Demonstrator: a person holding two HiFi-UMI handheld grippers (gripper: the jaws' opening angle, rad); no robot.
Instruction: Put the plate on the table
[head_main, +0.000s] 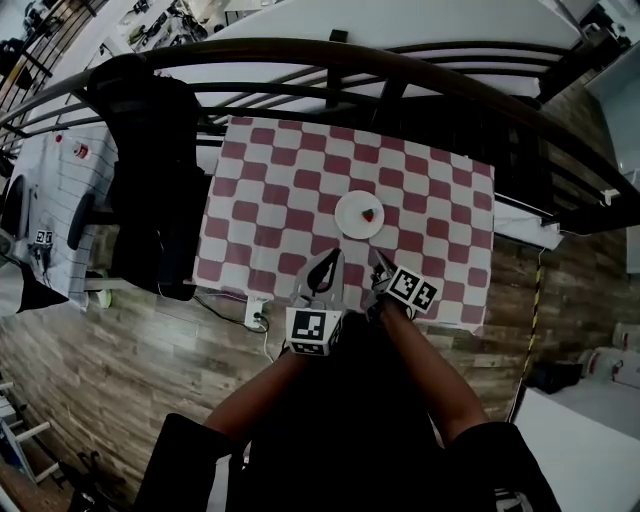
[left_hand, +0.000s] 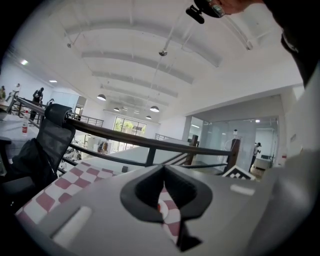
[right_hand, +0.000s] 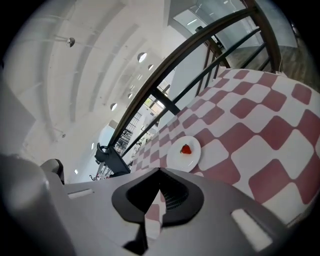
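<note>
A small white plate (head_main: 359, 215) with a red strawberry (head_main: 369, 214) on it rests on the red-and-white checked table (head_main: 270, 190), near the middle of its near half. Both grippers hover by the table's near edge, short of the plate. My left gripper (head_main: 322, 268) is shut with nothing between its tips. My right gripper (head_main: 380, 262) is also shut and empty, just right of the left one. The right gripper view has the plate (right_hand: 184, 152) lying flat beyond the closed tips (right_hand: 160, 170). From the left gripper (left_hand: 163, 167) only checked cloth shows past the jaws.
A black office chair (head_main: 150, 180) with dark cloth on it stands at the table's left side. A dark metal railing (head_main: 400, 60) runs along the far side. A white socket box (head_main: 257, 318) lies on the wooden floor by the near left corner.
</note>
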